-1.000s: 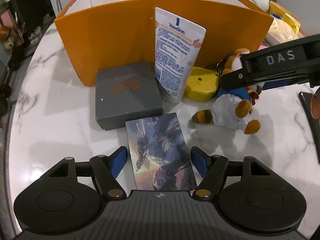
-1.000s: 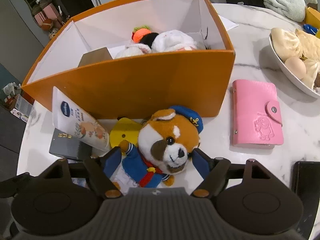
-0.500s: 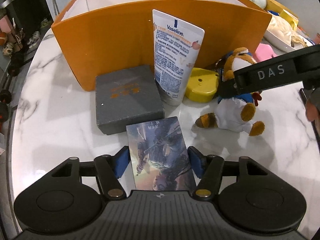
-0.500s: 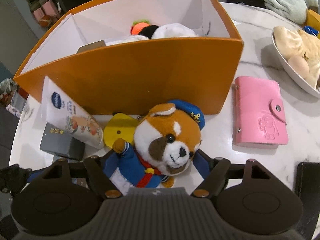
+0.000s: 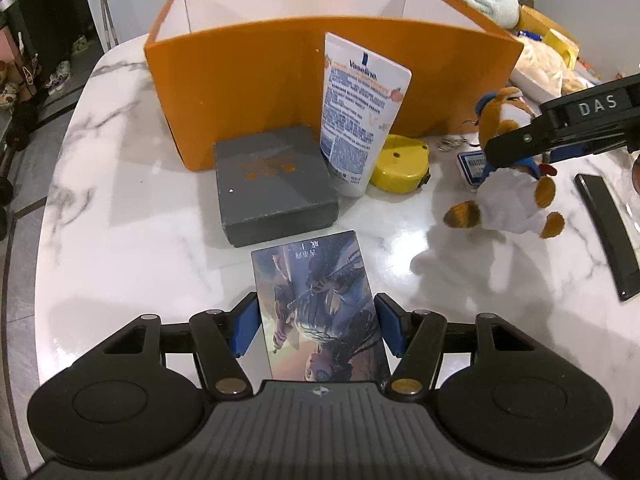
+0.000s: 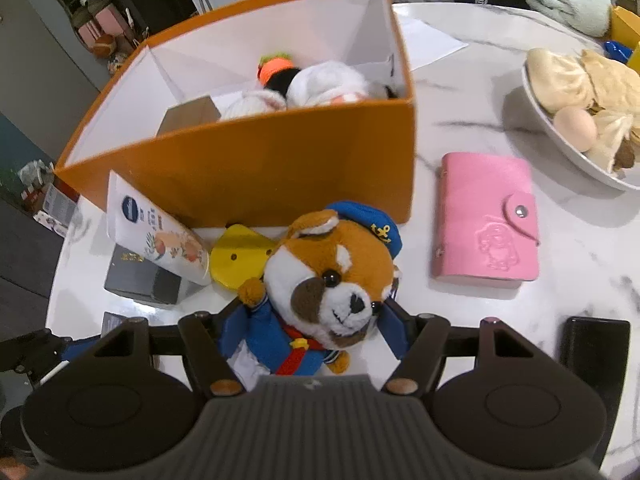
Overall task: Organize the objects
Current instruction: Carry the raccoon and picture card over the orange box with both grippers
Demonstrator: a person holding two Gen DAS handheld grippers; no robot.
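Now both grippers have work in front of the orange box. The left gripper has just been closing its jaws on the picture card, pads against its long edges: thin, stiff, slick, so edge grip suits. The right gripper has just been closing on the sailor dog plush, gripping its soft, light body, lifted off the table. Leaning on the box, a tube reads "Vaseline"; the right gripper's arm reads "DAS".
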